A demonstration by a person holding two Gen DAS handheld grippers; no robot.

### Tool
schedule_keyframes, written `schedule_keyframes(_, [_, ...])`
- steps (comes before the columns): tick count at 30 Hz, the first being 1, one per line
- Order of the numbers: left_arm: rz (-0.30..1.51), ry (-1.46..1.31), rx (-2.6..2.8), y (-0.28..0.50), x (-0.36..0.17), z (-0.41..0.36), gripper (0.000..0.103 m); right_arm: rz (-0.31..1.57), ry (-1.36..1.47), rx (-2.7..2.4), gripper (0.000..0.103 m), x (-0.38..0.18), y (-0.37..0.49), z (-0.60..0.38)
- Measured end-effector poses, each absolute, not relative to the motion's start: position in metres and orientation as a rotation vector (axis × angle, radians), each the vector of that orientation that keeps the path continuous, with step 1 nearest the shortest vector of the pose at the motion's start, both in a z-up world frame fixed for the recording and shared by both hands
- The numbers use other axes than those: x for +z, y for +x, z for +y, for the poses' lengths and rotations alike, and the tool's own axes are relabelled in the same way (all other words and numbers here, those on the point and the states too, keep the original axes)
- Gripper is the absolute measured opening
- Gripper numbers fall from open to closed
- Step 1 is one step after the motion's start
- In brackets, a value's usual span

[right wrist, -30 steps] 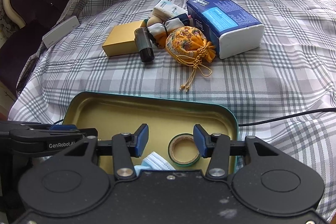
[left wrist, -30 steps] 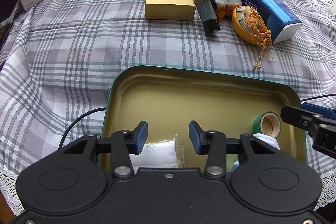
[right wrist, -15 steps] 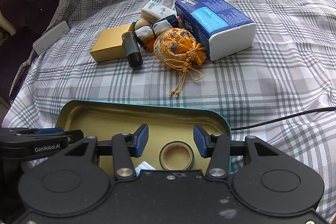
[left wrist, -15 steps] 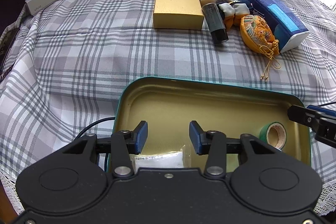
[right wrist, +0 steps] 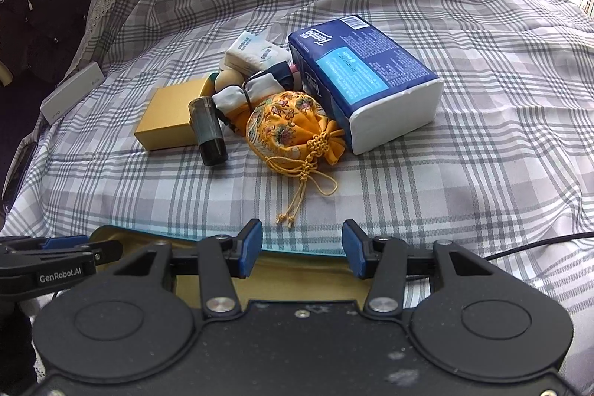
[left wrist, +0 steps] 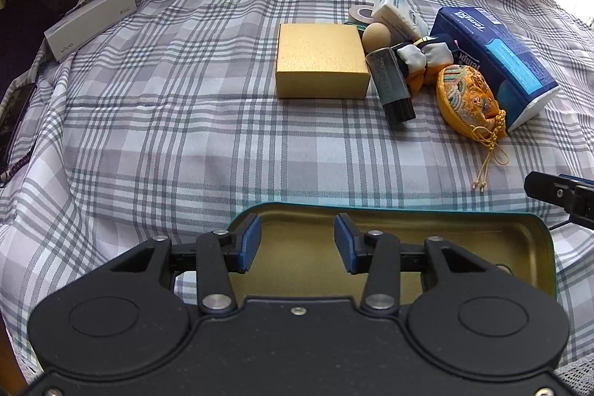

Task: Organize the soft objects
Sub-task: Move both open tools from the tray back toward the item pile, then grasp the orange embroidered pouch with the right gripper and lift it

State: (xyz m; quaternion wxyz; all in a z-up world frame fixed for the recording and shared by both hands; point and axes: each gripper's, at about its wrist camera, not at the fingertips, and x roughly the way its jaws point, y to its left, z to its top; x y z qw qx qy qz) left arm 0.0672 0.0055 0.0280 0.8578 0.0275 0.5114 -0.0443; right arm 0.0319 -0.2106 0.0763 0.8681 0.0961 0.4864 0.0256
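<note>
A teal tin tray [left wrist: 534, 225] with a gold inside lies on the checked cloth right under both grippers; its far rim [right wrist: 297, 249] shows in the right wrist view. My left gripper [left wrist: 297, 242] hangs open over the tray with nothing between its fingers. My right gripper [right wrist: 301, 247] is open too, at the tray's far rim, and empty. Beyond the tray lies a pile: an orange embroidered pouch [right wrist: 293, 132] with a tassel, a blue tissue pack [right wrist: 365, 80], a small tissue packet [right wrist: 256, 52], a folded cloth bundle [right wrist: 247, 93] and a beige sponge egg [right wrist: 227, 78].
A gold box [left wrist: 321, 60], a dark tube [left wrist: 391, 82] and a tape roll [left wrist: 359, 13] lie in the pile. A white box [left wrist: 91, 23] sits at the cloth's far left edge. A black cable [right wrist: 538, 245] runs right of the tray. A dark chair [right wrist: 41, 6] stands at left.
Both grippers have drawn back and tilted up from the tray. The tape roll, mask and white packet in it have slipped out of view. The pile now sits nearer the middle.
</note>
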Motion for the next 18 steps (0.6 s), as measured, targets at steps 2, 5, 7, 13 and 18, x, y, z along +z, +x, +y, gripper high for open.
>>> schedule_keyframes(2, [1.07, 0.055, -0.095, 0.074, 0.028, 0.005, 0.044, 1.005, 0.201, 0.048, 0.047, 0.077, 0.041, -0.211])
schedule_keyframes(5, [1.061, 0.053, -0.096, 0.085, 0.029, 0.003, 0.044, 0.995, 0.208, 0.043, 0.047, 0.077, 0.055, -0.21])
schedule_keyframes(7, [1.054, 0.051, -0.096, 0.091, 0.03, 0.003, 0.044, 0.994, 0.219, 0.047, 0.047, 0.077, 0.065, -0.209])
schedule_keyframes(13, [1.06, 0.02, -0.1, 0.102, 0.027, 0.003, 0.044, 0.98, 0.232, 0.034, 0.048, 0.074, 0.092, -0.205])
schedule_keyframes(18, [1.079, 0.001, -0.105, 0.104, 0.022, 0.006, 0.044, 0.979, 0.22, 0.039, 0.048, 0.071, 0.109, -0.199])
